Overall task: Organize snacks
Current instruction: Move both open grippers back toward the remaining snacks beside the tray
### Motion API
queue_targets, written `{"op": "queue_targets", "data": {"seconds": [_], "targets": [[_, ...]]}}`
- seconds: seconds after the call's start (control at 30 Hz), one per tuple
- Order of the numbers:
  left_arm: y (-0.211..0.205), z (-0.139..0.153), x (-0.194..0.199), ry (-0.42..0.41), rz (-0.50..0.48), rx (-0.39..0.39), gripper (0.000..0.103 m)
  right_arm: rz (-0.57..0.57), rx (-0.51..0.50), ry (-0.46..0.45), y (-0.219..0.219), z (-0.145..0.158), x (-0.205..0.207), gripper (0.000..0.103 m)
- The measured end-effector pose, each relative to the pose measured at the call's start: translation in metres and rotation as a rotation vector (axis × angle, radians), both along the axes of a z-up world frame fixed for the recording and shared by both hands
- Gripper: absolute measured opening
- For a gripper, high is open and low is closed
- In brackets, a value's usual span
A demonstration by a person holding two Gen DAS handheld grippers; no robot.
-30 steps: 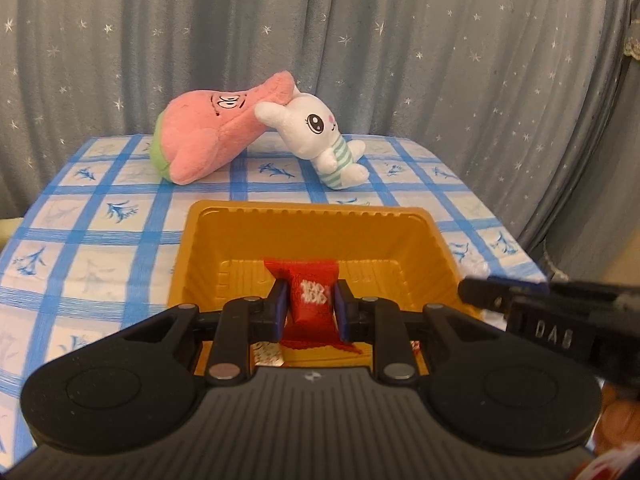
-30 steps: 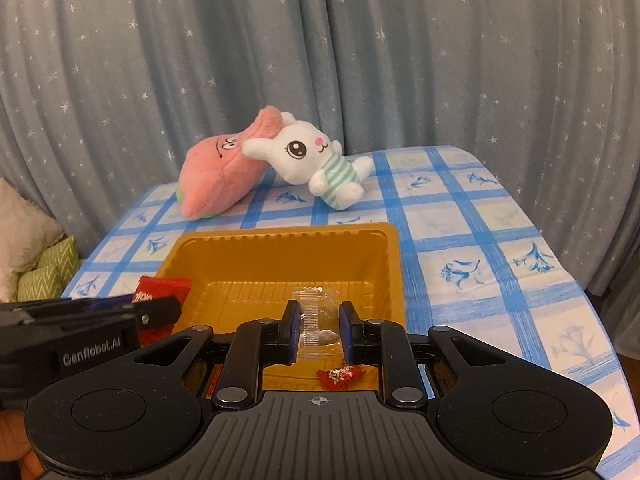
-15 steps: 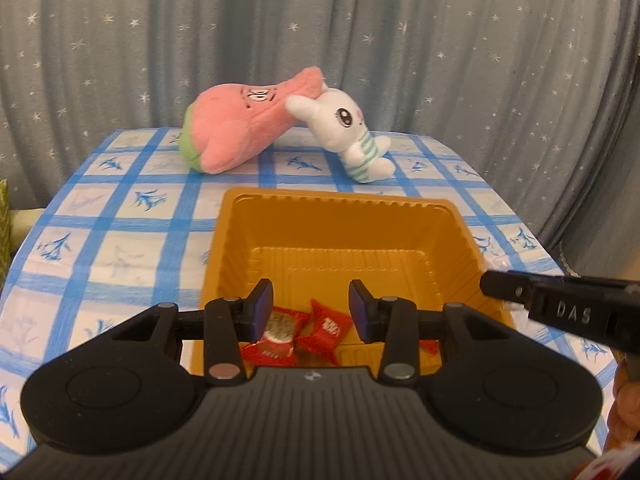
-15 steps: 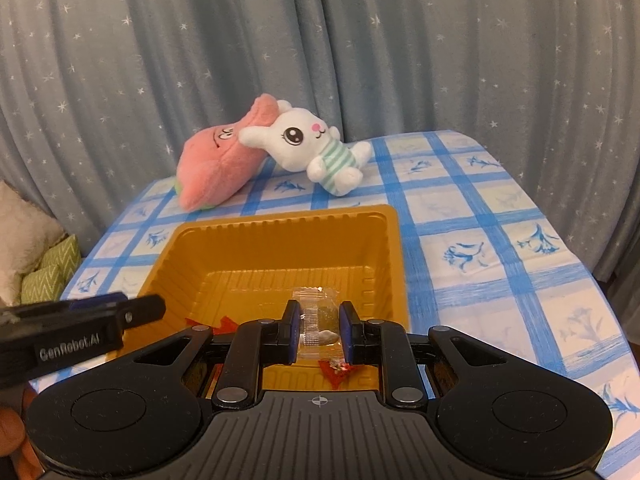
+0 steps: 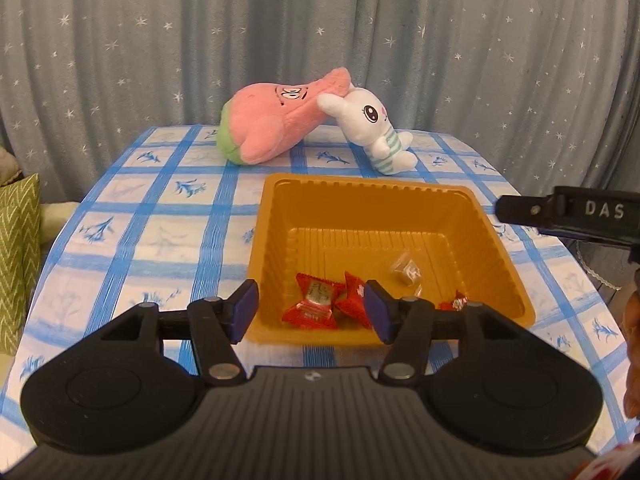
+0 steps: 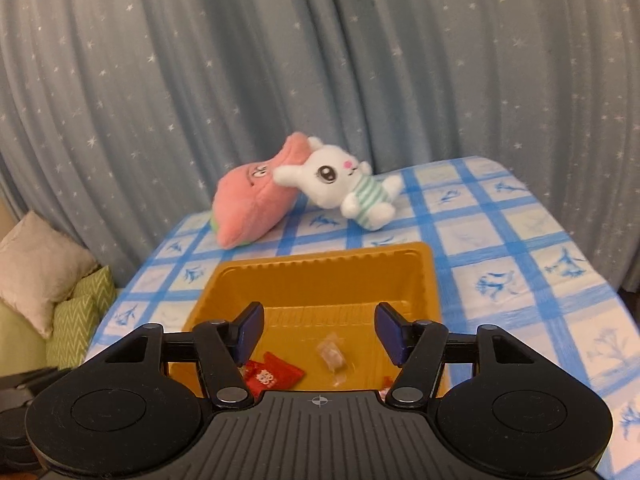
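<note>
In the orange tray (image 5: 372,208), crinkled red snack packets (image 5: 316,304)

Light: soft, even, warm.
Shadows: faint, just beneath the orange tray (image 5: 502,248).
Glare: none on the tray's ribbed walls.
Distortion: fisheye bends the starred curtain (image 6: 360,60) behind the tray; corners dark.
Focus: slightly soft throughout.

Checked table (image 5: 160,236): tray (image 5: 384,192), two plushies (image 5: 280,128)

An orange plastic tray (image 5: 496,240) is sitting on the desk (image 5: 160,240). Two red-wrapped snacks (image 5: 320,306) are lying side by side at its near wall, a clear-wrapped candy (image 5: 406,272) is resting mid-floor, and a small red candy (image 5: 456,303) is lying near the right corner.
</note>
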State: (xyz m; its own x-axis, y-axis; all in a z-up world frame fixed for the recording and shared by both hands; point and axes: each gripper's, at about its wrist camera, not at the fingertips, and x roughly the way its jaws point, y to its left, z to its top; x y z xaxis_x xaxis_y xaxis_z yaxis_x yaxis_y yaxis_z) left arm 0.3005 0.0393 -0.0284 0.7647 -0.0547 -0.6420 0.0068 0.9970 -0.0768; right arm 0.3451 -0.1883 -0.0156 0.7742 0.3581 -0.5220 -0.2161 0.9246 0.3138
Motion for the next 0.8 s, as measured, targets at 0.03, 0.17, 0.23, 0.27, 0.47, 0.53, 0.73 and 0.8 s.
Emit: {"op": "queue_targets", "data": {"seconds": [0.03,0.17,0.23,0.27,0.47,0.53,0.73,0.8], "targets": [[0.001,0.001,-0.006,-0.001,0.001,-0.004,0.056,-0.014,0.000,0.002,-0.004,0.001,-0.004,0.061],[0.001,0.004,-0.031,-0.005,0.010,-0.014,0.060,-0.053,0.002,0.005,-0.022,0.003,-0.026,0.061],[-0.001,0.008,-0.043,-0.006,0.012,-0.017,0.061,-0.076,0.005,0.013,-0.029,0.005,-0.040,0.061],[-0.002,0.009,-0.050,-0.007,0.014,-0.019,0.063,-0.087,0.005,0.017,-0.033,0.005,-0.047,0.061],[-0.004,0.019,-0.090,-0.013,0.023,-0.028,0.067,-0.129,0.007,0.025,-0.046,0.012,-0.096,0.061],[-0.004,0.022,-0.103,-0.016,0.027,-0.030,0.068,-0.138,0.009,0.024,-0.050,0.015,-0.112,0.061],[-0.007,0.027,-0.141,-0.023,0.023,-0.017,0.070,-0.151,0.004,0.021,-0.057,0.020,-0.159,0.062],[-0.008,0.026,-0.153,-0.020,0.026,-0.014,0.071,-0.151,0.001,0.024,-0.058,0.020,-0.173,0.061]]}}
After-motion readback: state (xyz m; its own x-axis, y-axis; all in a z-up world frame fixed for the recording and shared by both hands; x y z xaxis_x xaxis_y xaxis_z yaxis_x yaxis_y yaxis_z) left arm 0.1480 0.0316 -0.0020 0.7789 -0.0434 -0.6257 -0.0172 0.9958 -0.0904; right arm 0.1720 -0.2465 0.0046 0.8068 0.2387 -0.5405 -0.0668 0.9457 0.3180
